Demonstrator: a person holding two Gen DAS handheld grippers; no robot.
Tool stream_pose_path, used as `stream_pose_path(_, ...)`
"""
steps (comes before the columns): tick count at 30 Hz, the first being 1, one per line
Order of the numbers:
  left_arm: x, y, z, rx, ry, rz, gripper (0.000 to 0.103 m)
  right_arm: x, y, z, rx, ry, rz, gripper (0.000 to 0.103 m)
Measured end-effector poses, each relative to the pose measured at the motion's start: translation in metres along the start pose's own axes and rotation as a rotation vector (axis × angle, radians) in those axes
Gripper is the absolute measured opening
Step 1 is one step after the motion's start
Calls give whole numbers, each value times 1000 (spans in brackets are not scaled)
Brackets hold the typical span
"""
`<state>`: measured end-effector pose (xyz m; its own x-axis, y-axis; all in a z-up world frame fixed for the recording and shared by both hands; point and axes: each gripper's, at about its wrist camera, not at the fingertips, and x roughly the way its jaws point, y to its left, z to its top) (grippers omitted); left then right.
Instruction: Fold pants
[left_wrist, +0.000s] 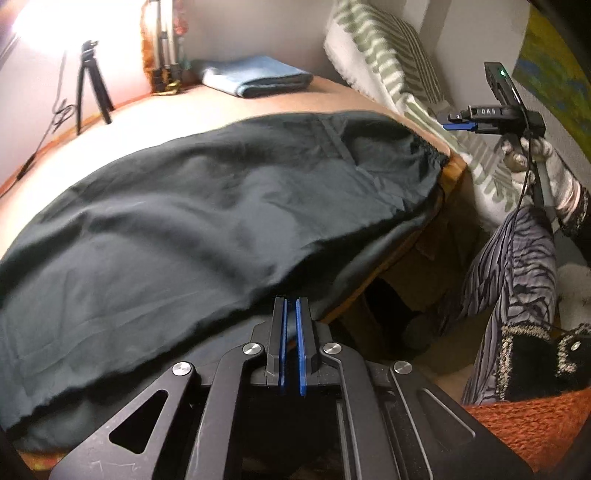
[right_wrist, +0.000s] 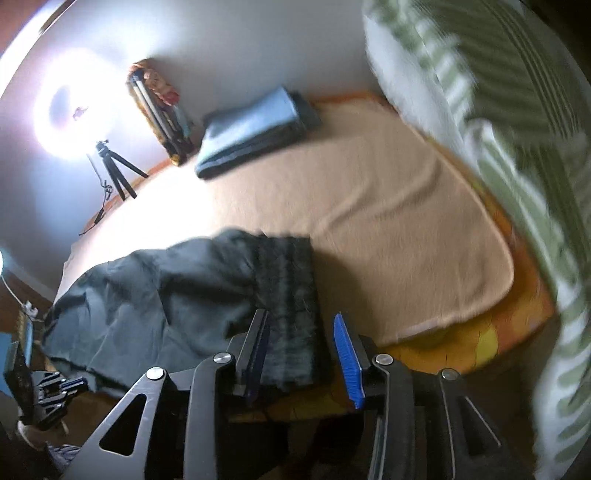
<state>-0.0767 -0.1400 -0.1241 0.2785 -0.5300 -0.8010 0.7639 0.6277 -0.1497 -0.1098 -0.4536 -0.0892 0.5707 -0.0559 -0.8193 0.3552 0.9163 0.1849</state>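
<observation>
Pants (left_wrist: 207, 221): dark, lay spread across the peach-covered bed (right_wrist: 406, 206), one edge hanging over the side.
Left claw (left_wrist: 291, 314): pressed together, pinching the pants' near edge.
Right claw (right_wrist: 301, 325): spread (waistband below, untouched).

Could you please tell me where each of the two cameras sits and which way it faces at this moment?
Left wrist: on the left gripper, angled down across the dark pants; it shows the gloved right hand holding the right gripper.
Right wrist: on the right gripper, angled down over the pants' waistband and the tan cover; the left gripper shows at lower left.
Shared: pants, folded blue cloth, tripod, striped pillow.
</observation>
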Motion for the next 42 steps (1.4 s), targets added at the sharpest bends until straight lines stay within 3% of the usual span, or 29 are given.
stream_pose_path(3,-13,22,-5,-56,-22,43,10,-1,38,1,-121,-5,74,40)
stream_pose_path(6,-25,49,-16,-135,-38,87,17,10,93,-4,-271,28,213,40)
stream_pose_path(9,-36,61,-29,-120,-44,150,17,24,150,-18,-444,90,347,41)
stream_pose_path(12,-38,65,-38,-91,-23,196,17,37,207,-40,-645,137,421,44)
stream_pose_path(14,-34,63,-43,-67,-2,213,17,44,234,-56,-762,154,435,54)
stream_pose_path(17,-27,57,-47,-14,29,253,18,60,268,-75,-922,173,397,55)
stream_pose_path(19,-25,57,-48,3,37,267,26,72,285,-83,-990,181,368,55)
stream_pose_path(20,-25,57,-49,13,37,275,30,77,289,-86,-1006,185,360,55)
stream_pose_path(25,-26,63,-47,27,31,307,31,93,299,-99,-1122,163,292,50)
stream_pose_path(26,-25,64,-47,30,34,312,32,95,300,-100,-1132,164,281,33)
stream_pose_path(29,-22,63,-46,46,42,328,32,96,298,-95,-1086,184,290,6)
stream_pose_path(35,-10,55,-46,118,65,393,39,70,286,-65,-955,164,368,2)
stream_pose_path(42,-8,69,-42,119,52,500,39,62,285,-70,-963,181,388,1)
